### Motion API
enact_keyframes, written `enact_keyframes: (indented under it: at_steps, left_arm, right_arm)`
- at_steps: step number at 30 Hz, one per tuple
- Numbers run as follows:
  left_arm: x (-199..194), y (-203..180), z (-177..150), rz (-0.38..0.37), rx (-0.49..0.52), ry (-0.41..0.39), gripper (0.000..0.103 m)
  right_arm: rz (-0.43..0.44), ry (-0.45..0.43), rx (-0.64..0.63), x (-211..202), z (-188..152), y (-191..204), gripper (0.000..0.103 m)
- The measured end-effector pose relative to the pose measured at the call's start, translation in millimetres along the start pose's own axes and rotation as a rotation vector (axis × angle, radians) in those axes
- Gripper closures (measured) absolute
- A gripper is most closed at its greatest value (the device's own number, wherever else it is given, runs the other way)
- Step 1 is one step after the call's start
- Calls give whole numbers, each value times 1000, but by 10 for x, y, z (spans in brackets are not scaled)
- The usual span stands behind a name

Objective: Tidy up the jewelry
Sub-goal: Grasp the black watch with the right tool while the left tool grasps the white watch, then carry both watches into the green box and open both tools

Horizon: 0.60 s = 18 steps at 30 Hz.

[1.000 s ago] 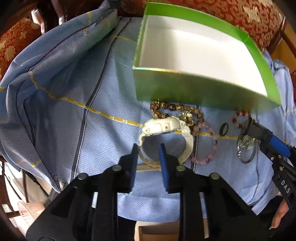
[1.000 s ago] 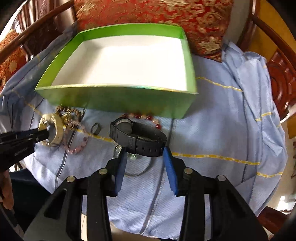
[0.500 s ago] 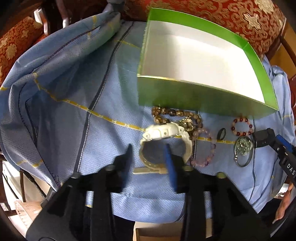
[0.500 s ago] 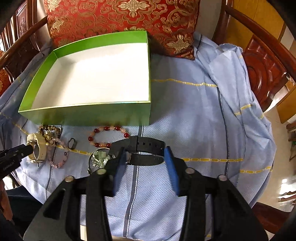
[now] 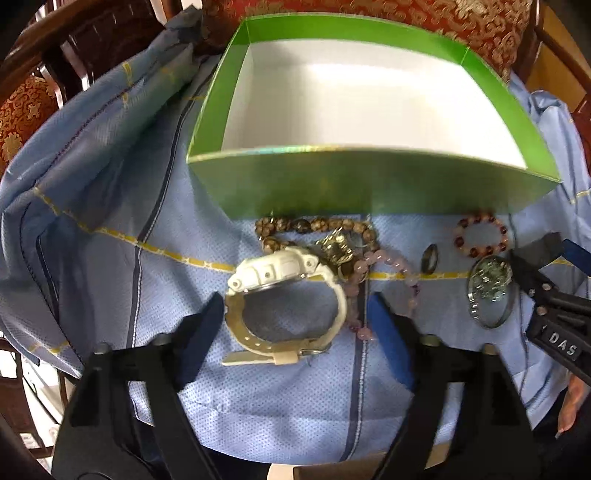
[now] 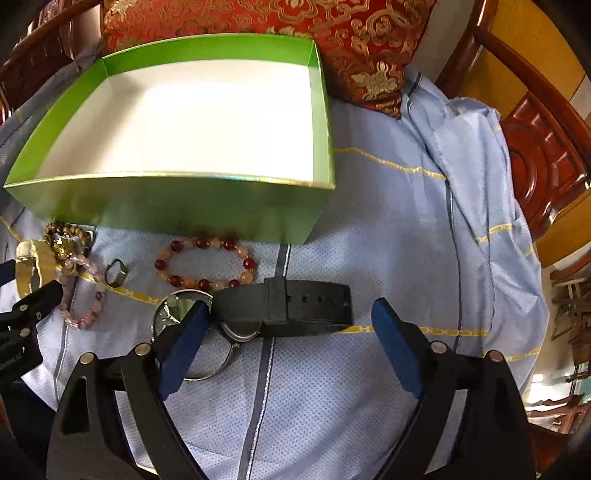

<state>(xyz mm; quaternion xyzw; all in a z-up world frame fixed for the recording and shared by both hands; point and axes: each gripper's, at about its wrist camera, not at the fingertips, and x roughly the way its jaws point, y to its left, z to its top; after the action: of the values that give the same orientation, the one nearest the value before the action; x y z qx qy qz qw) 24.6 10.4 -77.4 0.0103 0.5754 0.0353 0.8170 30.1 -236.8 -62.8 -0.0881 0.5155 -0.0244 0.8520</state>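
Box walls are green, the inside white, and nothing is seen lying in it; it stands at the far side of the blue cloth, its near wall just beyond the jewelry. A white watch lies on the cloth between the spread fingers of the left gripper, neither pad being seen to touch it. Just beyond it, a brown bead string and a gold charm are bunched together, with a pink bracelet at the watch's right. Further right a dark ring is set, then a red bracelet near the box wall and a glass disc in a metal hoop. A black watch lies on its side between the wide-open fingers of the right gripper; its left end is beside the left pad, but contact cannot be told, and the right pad is well apart from it. The watch overlaps the disc. The cloth, crossed by yellow and dark lines, is draped with folds at the left and right. A red and gold cushion is propped behind the box, and carved wooden chair parts are seen at the right.
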Motion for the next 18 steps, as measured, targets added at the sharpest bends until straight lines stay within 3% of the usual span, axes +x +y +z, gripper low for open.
enact_keyframes:
  at_steps: [9, 18]
  left_arm:
    - [-84, 145, -51, -26, -40, -9, 41]
    - [-333, 233, -102, -48, -55, -55, 42]
  right_arm:
    - [84, -30, 69, -113, -7, -154, 55]
    - [144, -59, 128, -226, 0, -296, 58]
